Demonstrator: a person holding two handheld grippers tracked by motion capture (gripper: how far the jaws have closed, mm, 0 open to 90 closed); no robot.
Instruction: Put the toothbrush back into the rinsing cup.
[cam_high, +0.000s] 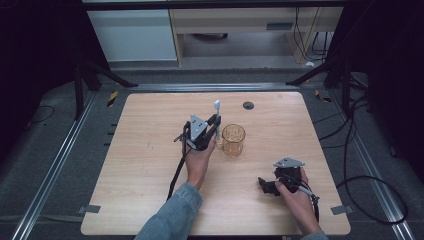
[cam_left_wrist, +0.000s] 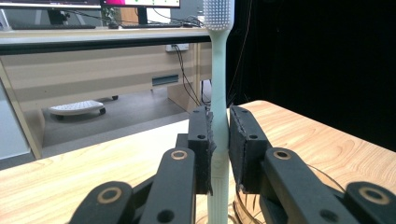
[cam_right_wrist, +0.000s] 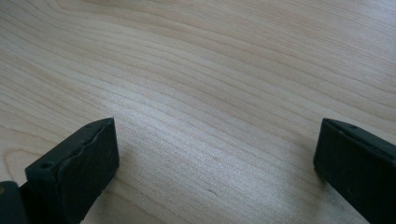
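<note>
The left tongs (cam_high: 216, 125) clamp a toothbrush (cam_left_wrist: 218, 116) upright, bristles up, near the counter (cam_high: 150, 165) centre. An amber cup (cam_high: 233, 139) stands just beside it at 3 o'clock. Step in hand: carrying the toothbrush to the cup. Next move, probably: shift over the rim, lower, release. The right tongs (cam_right_wrist: 215, 163) rest spread, empty, at 5 o'clock. No legible writing.

A pale wooden surface (cam_high: 150, 165) with rounded corners; a dark round grommet (cam_high: 248, 105) near its far edge; metal rails (cam_high: 60, 160) along the floor; black cables (cam_high: 367, 185) coiled right; a white cabinet (cam_high: 132, 35) beyond
</note>
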